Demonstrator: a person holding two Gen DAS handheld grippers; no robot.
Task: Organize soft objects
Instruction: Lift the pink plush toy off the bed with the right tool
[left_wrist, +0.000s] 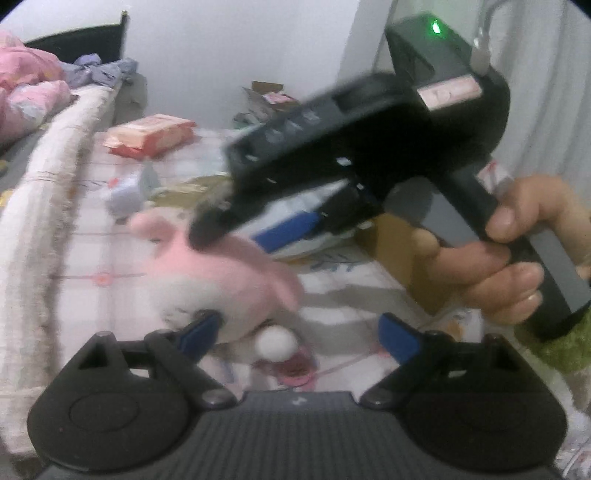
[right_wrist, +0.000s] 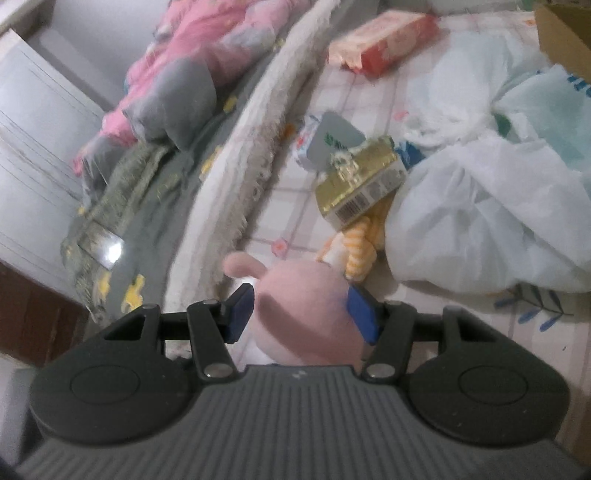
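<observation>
While clamped on the soft pink-and-white plush toy (right_wrist: 310, 314) over the checked bed sheet (right_wrist: 369, 92), right hand-held gripper (right_wrist: 303, 314) grasping it at both blue pads; left hand-held gripper (left_wrist: 299, 332) spread wide, one pad just brushing the toy. Likely mid-lift; next, carrying it to wherever soft things get grouped, clear of the white plastic bag (right_wrist: 480, 214). Barcode on the gold packet (right_wrist: 358, 184) visible, writing unreadable

A red-and-white packet (right_wrist: 384, 40) lies on the checked sheet (right_wrist: 295, 206), a gold carton (right_wrist: 358, 184) beside white plastic bags (right_wrist: 491, 206).
</observation>
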